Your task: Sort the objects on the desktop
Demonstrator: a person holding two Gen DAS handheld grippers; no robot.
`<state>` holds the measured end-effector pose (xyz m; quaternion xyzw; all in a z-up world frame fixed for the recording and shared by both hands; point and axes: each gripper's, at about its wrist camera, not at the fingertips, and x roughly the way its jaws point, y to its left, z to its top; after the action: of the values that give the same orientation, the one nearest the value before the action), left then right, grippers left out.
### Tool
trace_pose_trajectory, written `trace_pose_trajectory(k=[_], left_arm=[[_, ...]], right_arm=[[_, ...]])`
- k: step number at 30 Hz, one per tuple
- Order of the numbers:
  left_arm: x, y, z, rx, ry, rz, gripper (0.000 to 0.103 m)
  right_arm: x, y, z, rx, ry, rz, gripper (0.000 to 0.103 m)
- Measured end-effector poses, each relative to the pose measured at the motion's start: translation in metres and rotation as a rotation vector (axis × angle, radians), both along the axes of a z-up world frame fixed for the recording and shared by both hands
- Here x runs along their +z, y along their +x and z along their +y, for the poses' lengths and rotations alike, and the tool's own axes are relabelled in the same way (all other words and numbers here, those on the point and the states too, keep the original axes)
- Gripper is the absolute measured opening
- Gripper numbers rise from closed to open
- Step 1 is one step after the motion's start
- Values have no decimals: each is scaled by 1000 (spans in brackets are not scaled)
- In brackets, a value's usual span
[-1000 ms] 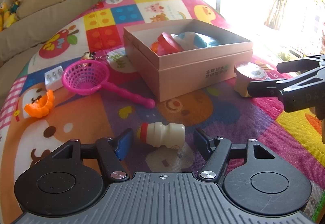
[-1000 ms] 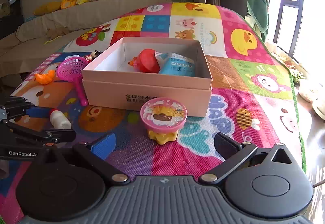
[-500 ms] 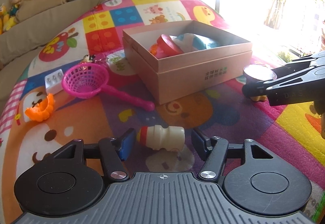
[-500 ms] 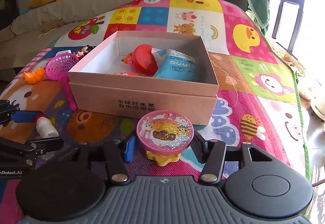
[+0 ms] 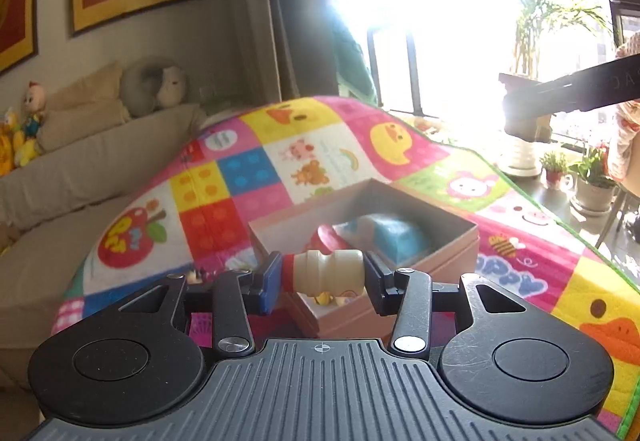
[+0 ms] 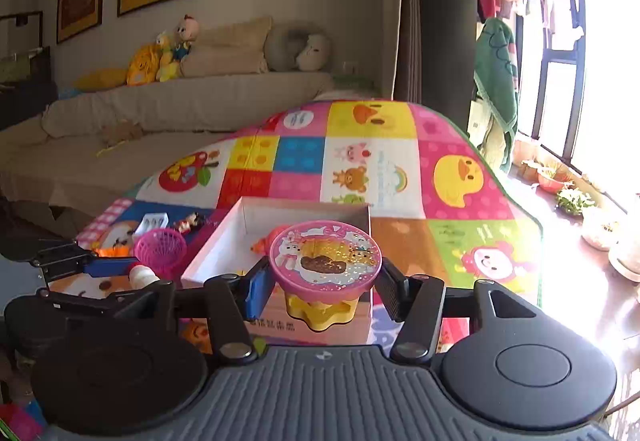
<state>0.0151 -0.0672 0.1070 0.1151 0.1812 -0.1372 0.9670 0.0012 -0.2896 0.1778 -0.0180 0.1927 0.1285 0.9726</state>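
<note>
My left gripper (image 5: 322, 275) is shut on a small cream bottle with a red cap (image 5: 324, 272), held sideways in the air in front of the pink cardboard box (image 5: 440, 265). My right gripper (image 6: 324, 281) is shut on a pink round toy with a glittery cartoon lid and yellow base (image 6: 325, 259), lifted in front of the same box (image 6: 216, 261). Inside the box lie a red toy (image 5: 326, 237) and a blue packet (image 5: 394, 235). In the right wrist view the left gripper (image 6: 132, 277) with the bottle (image 6: 142, 275) shows at the left.
A colourful play mat (image 6: 360, 161) covers the table. On it left of the box lie a pink strainer (image 6: 160, 249), an orange toy (image 6: 110, 252), a white block (image 6: 152, 221) and a small figure (image 6: 188, 223). A sofa with plush toys (image 6: 168, 57) stands behind; potted plants (image 5: 592, 177) sit by the window.
Both grippers shut on their objects and rose off the mat: the left lifted the bottle, the right lifted the pink round toy. Both views now look higher across the room.
</note>
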Motion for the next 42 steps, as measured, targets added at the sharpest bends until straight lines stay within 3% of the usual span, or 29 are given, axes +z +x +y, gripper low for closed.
trace_pose_trajectory(k=[4, 5, 7, 8, 10, 15, 20, 28, 31, 37, 42], left_arm=[[15, 35, -18, 3, 29, -75, 49], [15, 45, -20, -6, 23, -63, 51], [10, 57, -21, 4, 18, -19, 67], [5, 56, -20, 2, 15, -12, 70], [-8, 44, -12, -21, 9, 1, 85], [-49, 17, 18, 36, -18, 124, 94], [-69, 11, 60, 153, -67, 208, 95], [-64, 9, 90, 203, -149, 188, 97], [-69, 9, 96, 214, -160, 198, 99], [-82, 15, 109, 285, -178, 221, 99], [-83, 12, 116, 373, -127, 169, 100]], right_arm=[[25, 19, -5, -38, 38, -80, 55], [26, 24, -5, -38, 49, -80, 55], [25, 39, -1, -37, 63, -62, 55], [23, 44, 0, -40, 62, -51, 55], [15, 50, 2, -48, 55, -33, 55], [-7, 69, 3, -66, 47, 44, 55], [-20, 92, 19, -41, 56, 115, 49], [-22, 153, 74, 70, 168, 134, 49], [-30, 177, 88, 49, 182, 177, 55], [-37, 174, 93, 29, 137, 190, 58], [-36, 161, 100, 52, 66, 189, 59]])
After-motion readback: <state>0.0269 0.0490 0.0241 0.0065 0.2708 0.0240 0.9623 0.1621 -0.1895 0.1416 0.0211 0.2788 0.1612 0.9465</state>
